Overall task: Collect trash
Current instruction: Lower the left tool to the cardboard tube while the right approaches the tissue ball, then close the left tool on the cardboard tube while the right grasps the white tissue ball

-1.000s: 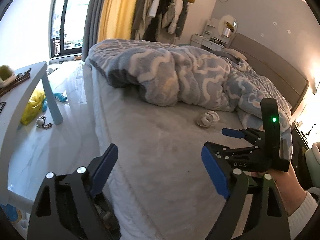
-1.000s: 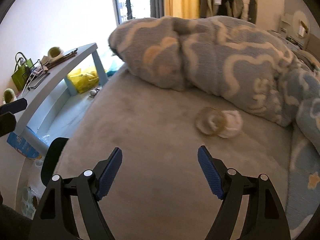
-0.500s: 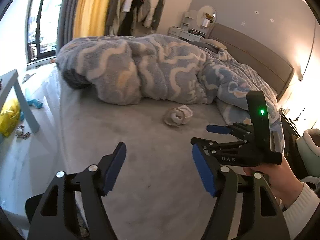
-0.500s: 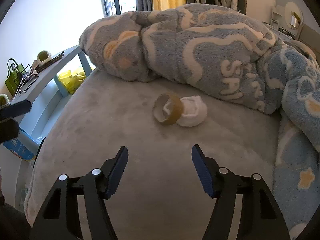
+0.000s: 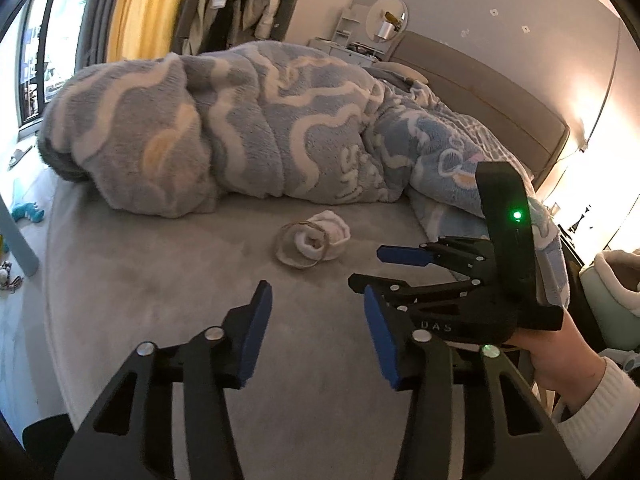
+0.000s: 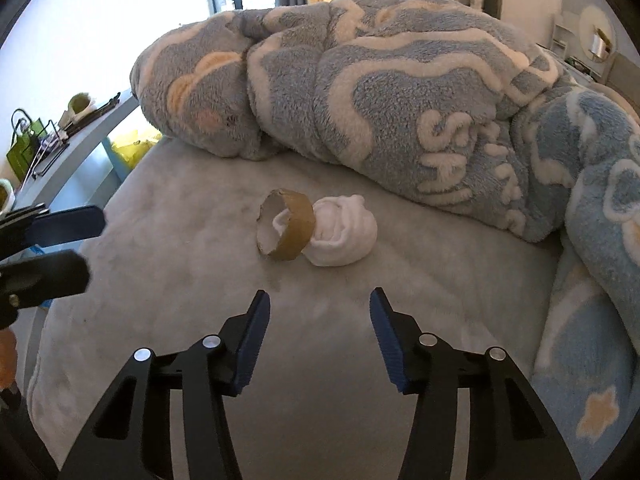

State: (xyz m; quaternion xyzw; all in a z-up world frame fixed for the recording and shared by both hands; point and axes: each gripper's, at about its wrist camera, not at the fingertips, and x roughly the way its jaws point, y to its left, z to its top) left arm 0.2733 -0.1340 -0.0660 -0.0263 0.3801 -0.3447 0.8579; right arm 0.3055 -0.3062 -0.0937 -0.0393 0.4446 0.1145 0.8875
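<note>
Grey plush covers the bed (image 6: 192, 280), wide and flat, and heaped across its far side is a fleecy blue-and-cream blanket (image 6: 380, 92), bunched in thick folds that run down the right edge too. Off to the left stands a pale bench (image 6: 86, 136) with a green bag (image 6: 20, 148) and odds and ends on top, a yellow bag (image 6: 130, 146) beneath it.

Now the two tools, both angled down at the mattress. In the left wrist view, the left gripper (image 5: 316, 330) hovers above bare grey bedding, its blue-padded jaws partly open and closing, with nothing between them. Just to its right, a hand (image 5: 560, 360) in a white sleeve carries the right gripper (image 5: 372, 268), seen side-on, a green light glowing on its black body. Switch to the right wrist view: the right gripper (image 6: 318, 332) has its jaws partly open too, closing as we watch, and again only empty air between the pads, touching nothing. The left tool's dark tips poke in at that view's left edge.

And the target! A short brown cardboard tape ring (image 6: 286, 230) lies tipped on its side in the middle of the bed, touching a crumpled white tissue wad (image 6: 346, 236) on its right, part of the tissue poking into the ring. Both sit just ahead of the right jaws, near the blanket's edge, untouched.
</note>
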